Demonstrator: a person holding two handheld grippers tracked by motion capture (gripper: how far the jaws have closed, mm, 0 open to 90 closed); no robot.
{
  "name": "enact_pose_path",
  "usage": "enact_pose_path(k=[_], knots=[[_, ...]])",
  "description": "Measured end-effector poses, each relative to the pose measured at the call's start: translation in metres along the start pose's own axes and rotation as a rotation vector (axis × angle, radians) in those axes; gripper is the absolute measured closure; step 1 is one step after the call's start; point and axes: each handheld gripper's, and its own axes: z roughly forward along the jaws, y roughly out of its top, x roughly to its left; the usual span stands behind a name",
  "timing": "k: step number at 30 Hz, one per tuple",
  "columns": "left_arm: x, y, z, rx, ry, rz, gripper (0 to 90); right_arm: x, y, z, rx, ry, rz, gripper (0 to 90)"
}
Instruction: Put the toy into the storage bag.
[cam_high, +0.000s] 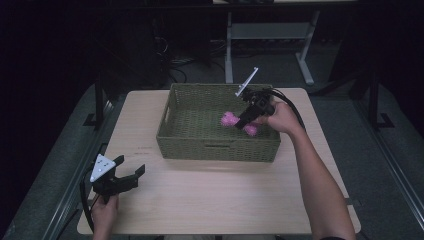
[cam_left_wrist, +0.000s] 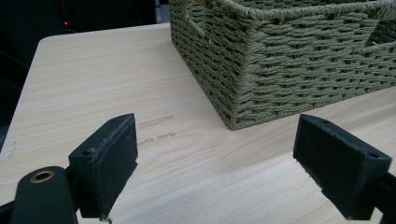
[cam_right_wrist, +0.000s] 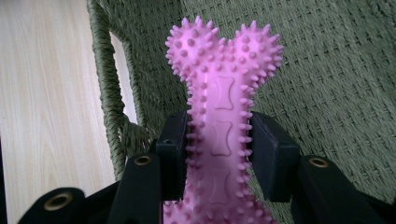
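High view: left hand-held gripper (cam_high: 131, 167) sits wide open over the desk (cam_high: 210, 195), holding nothing; right hand-held gripper (cam_high: 243, 121) is inside the basket (cam_high: 215, 147), clamped tight round a spiky pink bone toy (cam_high: 229, 119)

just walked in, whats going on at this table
A person works with a gripper in each hand. The right gripper is shut on a pink spiky bone toy, holding it inside the green woven basket. The left gripper is open over the bare table beside the basket.
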Motion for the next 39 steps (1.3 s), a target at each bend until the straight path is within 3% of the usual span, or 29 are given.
enact_pose_path(k=[39], knots=[[0.000,0.000,0.000,0.000,-0.002,0.000,13.3,-0.005,-0.017,0.025,0.038,0.005,0.030,57.9]])
